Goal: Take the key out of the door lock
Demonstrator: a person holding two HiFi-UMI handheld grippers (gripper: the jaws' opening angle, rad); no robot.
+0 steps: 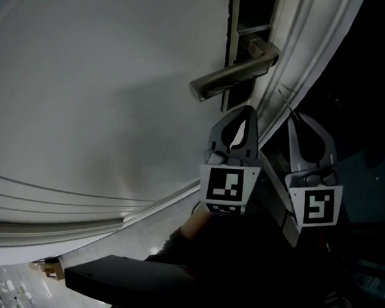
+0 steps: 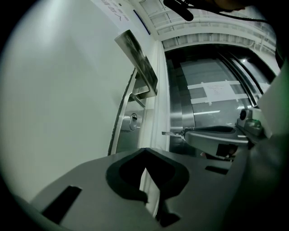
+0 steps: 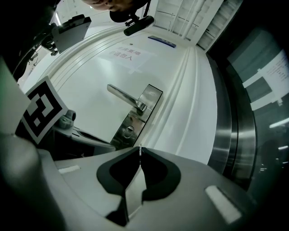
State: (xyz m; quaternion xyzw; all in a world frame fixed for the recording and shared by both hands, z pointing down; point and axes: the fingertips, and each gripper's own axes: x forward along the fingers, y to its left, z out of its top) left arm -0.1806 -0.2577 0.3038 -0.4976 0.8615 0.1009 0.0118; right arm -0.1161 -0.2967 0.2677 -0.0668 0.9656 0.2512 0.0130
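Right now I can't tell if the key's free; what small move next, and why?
Probably draw the right tongs back from the door, kept shut: the key shows at their tip and the lock cylinder looks empty.

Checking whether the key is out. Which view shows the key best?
Left gripper view: the key juts from the right tool's closed tips, clear of the door. The right gripper view shows only its thin edge; the head view doesn't clearly show it.
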